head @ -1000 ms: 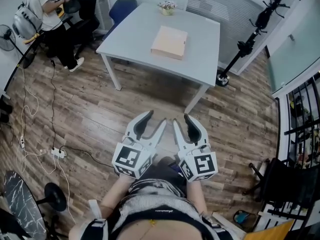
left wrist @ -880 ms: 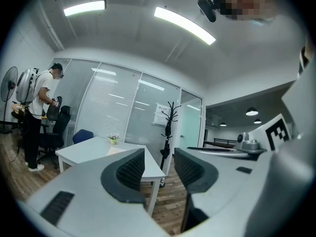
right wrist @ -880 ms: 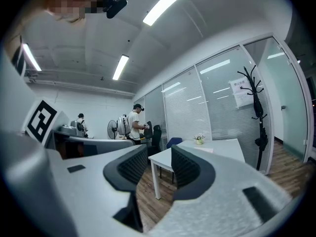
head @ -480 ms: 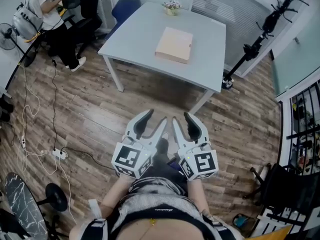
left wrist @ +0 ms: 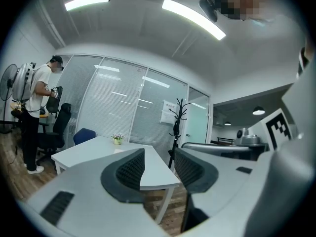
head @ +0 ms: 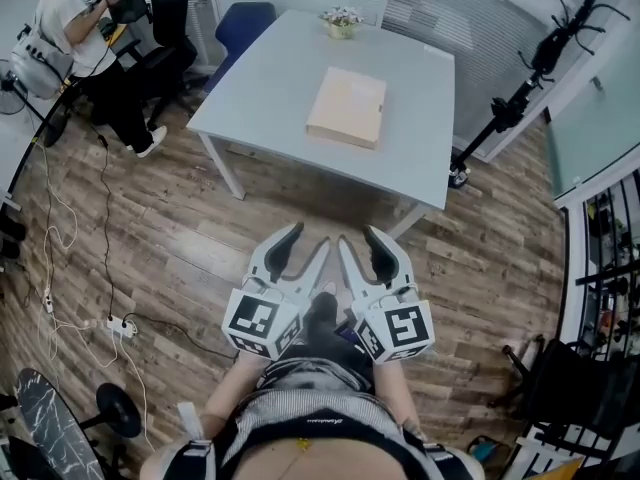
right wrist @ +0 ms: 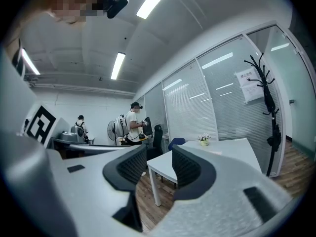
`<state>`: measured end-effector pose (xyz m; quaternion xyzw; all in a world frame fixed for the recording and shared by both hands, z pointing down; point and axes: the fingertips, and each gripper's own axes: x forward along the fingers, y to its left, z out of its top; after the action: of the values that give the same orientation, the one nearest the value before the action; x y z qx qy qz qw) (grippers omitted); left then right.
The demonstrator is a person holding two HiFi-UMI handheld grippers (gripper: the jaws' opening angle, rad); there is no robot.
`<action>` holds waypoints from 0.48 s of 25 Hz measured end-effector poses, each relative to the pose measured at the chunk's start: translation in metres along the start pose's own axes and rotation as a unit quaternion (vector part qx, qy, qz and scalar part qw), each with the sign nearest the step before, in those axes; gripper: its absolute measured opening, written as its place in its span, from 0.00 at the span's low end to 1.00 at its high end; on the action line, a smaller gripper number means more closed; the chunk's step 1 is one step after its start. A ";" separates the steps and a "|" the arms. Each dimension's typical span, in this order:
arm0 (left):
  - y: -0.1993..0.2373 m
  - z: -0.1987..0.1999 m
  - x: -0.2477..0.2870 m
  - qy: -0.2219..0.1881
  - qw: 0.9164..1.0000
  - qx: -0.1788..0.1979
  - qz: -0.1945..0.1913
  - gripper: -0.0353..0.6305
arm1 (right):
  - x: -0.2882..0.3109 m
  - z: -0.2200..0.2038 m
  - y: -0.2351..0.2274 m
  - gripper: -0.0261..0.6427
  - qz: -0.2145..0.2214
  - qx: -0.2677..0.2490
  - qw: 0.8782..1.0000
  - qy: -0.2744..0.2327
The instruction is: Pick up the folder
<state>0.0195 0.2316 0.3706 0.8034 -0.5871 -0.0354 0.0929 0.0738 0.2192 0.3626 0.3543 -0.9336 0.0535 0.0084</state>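
Observation:
A flat beige folder (head: pixel 347 107) lies on the white table (head: pixel 270 78), right of its middle, well ahead of both grippers. My left gripper (head: pixel 308 238) and right gripper (head: pixel 360 236) are held side by side over the wooden floor, short of the table's near edge and pointing level toward it. Both are open with nothing between the jaws. In the left gripper view the left gripper (left wrist: pixel 159 164) frames the table's corner (left wrist: pixel 158 179). The right gripper (right wrist: pixel 159 162) frames the table's edge (right wrist: pixel 163 164) in the right gripper view.
A small flower pot (head: pixel 341 18) stands at the table's far edge. A blue chair (head: pixel 243 23) is behind the table. A person (head: pixel 75 38) and a black office chair (head: pixel 165 8) are at the far left. A black coat stand (head: pixel 520 78) rises right of the table. Cables and a power strip (head: pixel 118 325) lie on the floor at the left.
The table and folder have drawn closer and lower in the head view as I move forward. Both grippers keep their pose and spacing. The person at the far left has shifted.

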 end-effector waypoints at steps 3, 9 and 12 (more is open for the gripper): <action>0.012 0.008 0.024 0.000 1.000 -0.004 -0.001 0.32 | 0.020 0.008 -0.017 0.28 -0.002 -0.001 1.000 -0.001; 0.040 0.024 0.076 -0.004 1.000 -0.018 0.004 0.32 | 0.065 0.022 -0.056 0.28 0.000 0.000 1.000 0.000; 0.052 0.029 0.102 -0.005 1.000 -0.015 0.011 0.32 | 0.087 0.028 -0.075 0.28 0.005 -0.002 1.000 -0.003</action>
<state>-0.0022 0.1170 0.3575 0.7953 -0.5956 -0.0471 0.1027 0.0592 0.1030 0.3463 0.3502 -0.9353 0.0504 0.0064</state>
